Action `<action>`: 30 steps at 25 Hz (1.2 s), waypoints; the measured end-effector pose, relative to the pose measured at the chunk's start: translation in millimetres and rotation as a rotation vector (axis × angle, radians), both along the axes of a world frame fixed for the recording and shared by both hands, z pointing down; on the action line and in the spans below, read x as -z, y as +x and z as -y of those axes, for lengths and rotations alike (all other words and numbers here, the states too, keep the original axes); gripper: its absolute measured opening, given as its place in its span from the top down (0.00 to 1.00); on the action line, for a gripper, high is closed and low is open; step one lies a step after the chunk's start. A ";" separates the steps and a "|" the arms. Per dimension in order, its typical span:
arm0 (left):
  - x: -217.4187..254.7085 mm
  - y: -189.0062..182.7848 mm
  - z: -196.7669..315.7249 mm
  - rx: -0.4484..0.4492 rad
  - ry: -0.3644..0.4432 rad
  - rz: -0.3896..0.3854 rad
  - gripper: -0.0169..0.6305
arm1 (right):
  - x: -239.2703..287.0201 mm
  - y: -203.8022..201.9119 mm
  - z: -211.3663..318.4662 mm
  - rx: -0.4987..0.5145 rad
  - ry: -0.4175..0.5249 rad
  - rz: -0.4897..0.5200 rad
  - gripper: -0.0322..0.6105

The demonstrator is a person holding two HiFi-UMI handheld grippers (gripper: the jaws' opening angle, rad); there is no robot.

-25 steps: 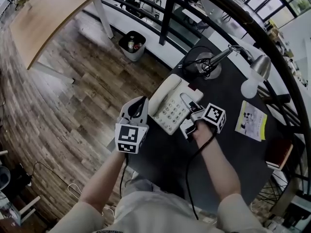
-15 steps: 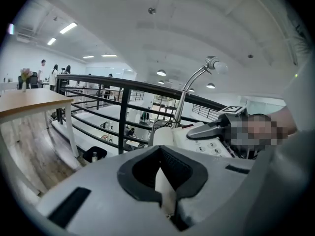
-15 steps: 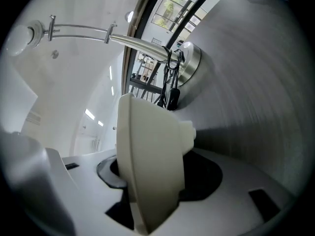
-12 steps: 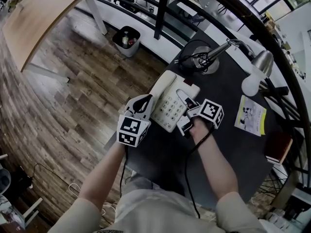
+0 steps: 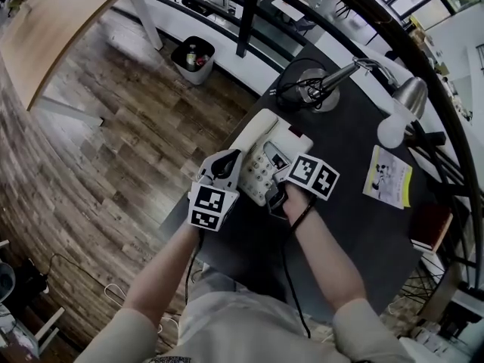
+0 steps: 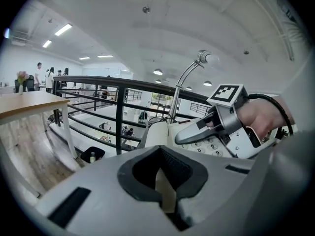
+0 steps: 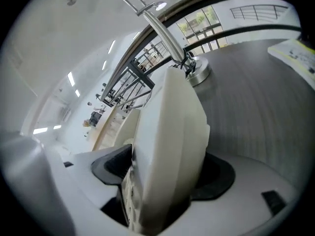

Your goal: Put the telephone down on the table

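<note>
Right tongs point(image 5: 274, 178) have just spread; telephone point(image 5: 261, 146) stands loosely between them.

Bare dark surface point(image 5: 370, 229) lies open at centre right, between the phone point(image 5: 255, 138) and a booklet point(image 5: 388, 177), and again at lower centre. A lamp base point(image 5: 318, 91) and cables point(image 5: 290, 91) crowd the upper centre; a railing point(image 5: 246, 21) bars the upper edge.
</note>
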State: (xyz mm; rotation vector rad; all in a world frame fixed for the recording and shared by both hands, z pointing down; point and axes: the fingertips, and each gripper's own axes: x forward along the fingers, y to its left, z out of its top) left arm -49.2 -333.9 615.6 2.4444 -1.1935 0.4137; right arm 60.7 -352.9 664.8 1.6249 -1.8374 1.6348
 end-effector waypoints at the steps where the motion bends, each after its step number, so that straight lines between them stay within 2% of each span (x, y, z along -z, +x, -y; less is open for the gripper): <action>1: 0.0 -0.8 0.2 0.003 0.000 -0.001 0.97 | 0.8 -0.2 -0.8 -0.006 0.001 -0.022 0.42; 9: 0.1 -2.8 1.3 0.009 -0.009 -0.020 0.97 | 4.4 0.8 -5.0 -0.034 -0.024 -0.083 0.40; 12: -0.1 -2.9 0.8 0.015 -0.014 -0.030 0.97 | 6.3 -2.5 -3.9 0.021 -0.031 -0.098 0.40; 13: -0.2 -3.3 1.3 0.019 -0.015 -0.031 0.97 | 7.1 -5.3 -3.9 0.056 -0.033 -0.110 0.32; 14: -0.4 -3.8 2.1 0.024 -0.015 -0.032 0.97 | 7.9 -7.8 -4.4 0.090 -0.035 -0.125 0.31; 16: -1.0 -4.9 3.8 0.031 -0.019 -0.039 0.97 | 8.6 -10.0 -6.5 0.134 -0.038 -0.157 0.30; 19: -1.8 -6.1 4.2 0.032 -0.023 -0.047 0.97 | 8.8 -9.9 -10.9 0.145 -0.048 -0.185 0.30; 26: -0.5 -5.7 4.7 0.038 -0.018 -0.038 0.97 | 27.5 -4.5 -24.0 0.109 -0.073 -0.119 0.31; 30: 3.1 7.1 -4.1 -0.023 0.018 -0.008 0.97 | 28.2 12.2 -43.4 0.079 -0.102 -0.120 0.31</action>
